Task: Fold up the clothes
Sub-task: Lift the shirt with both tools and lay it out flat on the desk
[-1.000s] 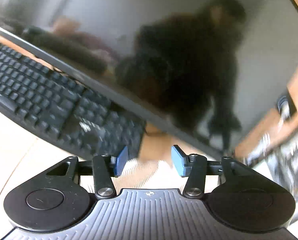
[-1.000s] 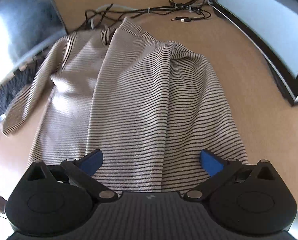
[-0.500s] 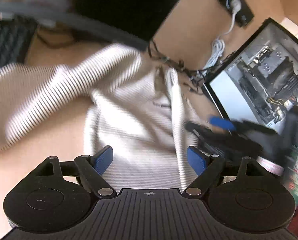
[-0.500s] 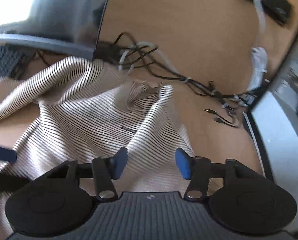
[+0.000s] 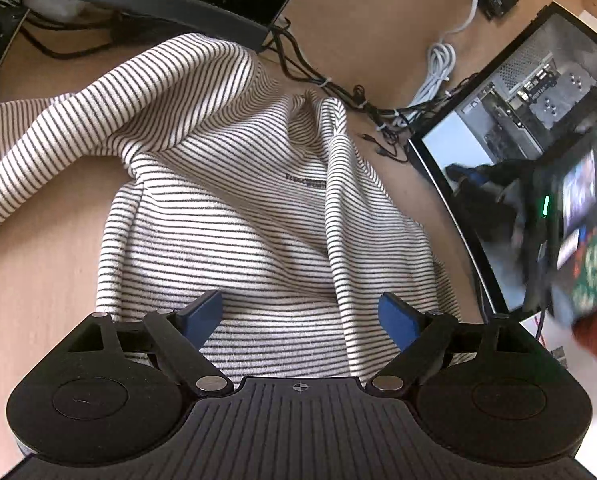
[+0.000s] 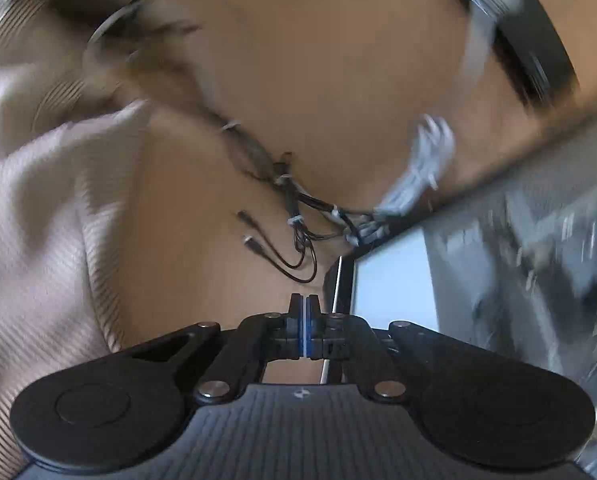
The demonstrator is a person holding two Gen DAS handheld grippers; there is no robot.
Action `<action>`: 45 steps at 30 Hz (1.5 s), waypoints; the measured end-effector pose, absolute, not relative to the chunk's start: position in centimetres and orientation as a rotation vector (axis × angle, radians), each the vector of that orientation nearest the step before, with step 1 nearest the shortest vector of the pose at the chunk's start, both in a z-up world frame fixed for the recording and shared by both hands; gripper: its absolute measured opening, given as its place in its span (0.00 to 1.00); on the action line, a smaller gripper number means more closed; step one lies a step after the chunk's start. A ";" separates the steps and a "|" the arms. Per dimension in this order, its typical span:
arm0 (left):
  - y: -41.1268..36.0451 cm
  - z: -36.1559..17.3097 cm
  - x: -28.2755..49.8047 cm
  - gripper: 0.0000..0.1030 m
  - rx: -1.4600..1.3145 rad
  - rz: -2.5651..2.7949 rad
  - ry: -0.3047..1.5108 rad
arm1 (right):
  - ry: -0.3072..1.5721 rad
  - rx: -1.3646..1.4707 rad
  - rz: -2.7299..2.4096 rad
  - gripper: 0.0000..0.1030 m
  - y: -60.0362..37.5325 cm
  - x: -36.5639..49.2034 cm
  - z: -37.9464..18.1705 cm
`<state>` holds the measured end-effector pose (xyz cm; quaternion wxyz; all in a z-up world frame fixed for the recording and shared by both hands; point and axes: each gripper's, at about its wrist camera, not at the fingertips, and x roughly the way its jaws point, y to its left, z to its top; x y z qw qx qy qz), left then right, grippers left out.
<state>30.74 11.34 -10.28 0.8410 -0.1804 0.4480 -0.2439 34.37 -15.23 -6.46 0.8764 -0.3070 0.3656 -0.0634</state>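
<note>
Showing small dark chest lettering, unreadable, striped shirt [image 5: 234, 216]

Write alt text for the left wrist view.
A crumpled white shirt with thin black stripes lies on a tan wooden desk, the left gripper above it with jaws opening, nothing gripped. Black cables trail behind.
</note>
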 end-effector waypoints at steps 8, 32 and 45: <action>11.5 -10.0 29.3 0.87 -0.282 -0.533 0.965 | 0.835 -0.347 0.165 0.08 -11.2 28.7 -7.5; 12.2 -4.8 33.7 0.92 0.123 -0.395 0.754 | 0.821 -0.384 0.187 0.39 -7.6 20.2 -11.2; 10.3 -7.7 37.2 0.75 0.246 -0.337 0.749 | 0.813 -0.346 0.192 0.60 -9.2 21.6 -10.4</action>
